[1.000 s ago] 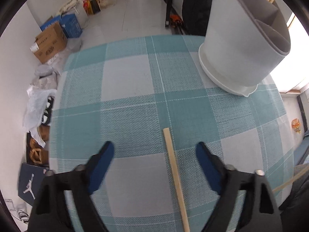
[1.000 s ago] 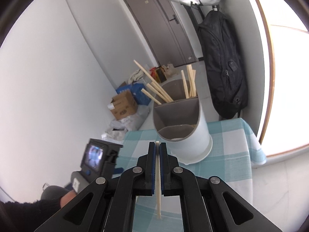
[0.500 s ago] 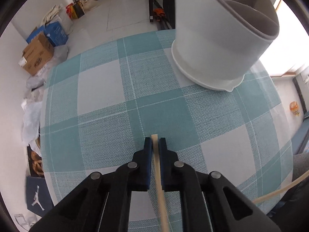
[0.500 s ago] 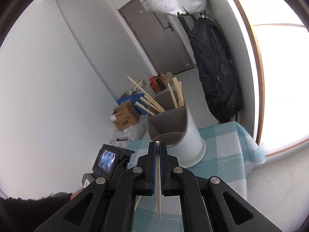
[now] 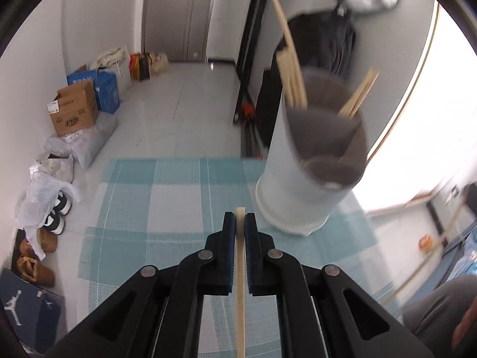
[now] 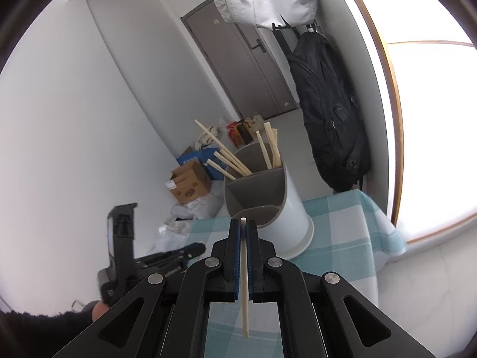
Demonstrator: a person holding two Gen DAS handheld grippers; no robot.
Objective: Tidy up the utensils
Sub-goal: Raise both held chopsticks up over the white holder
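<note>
- The left tongs [image 5: 240, 228] were clamped on a chopstick [image 5: 240, 292] near its tip — a hold suited to dropping it end-first.
- The right tongs [image 6: 244, 232] likewise pinched a second chopstick [image 6: 244, 283].
- Farther off on the desk [image 5: 179, 208], right of centre, stood the divided holder [image 5: 310, 179], its far compartments already holding chopsticks.

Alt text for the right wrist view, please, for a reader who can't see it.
The right gripper is shut on a chopstick, pointing toward a white divided holder with more chopsticks on a teal checked tablecloth. The left gripper shows at lower left.
</note>
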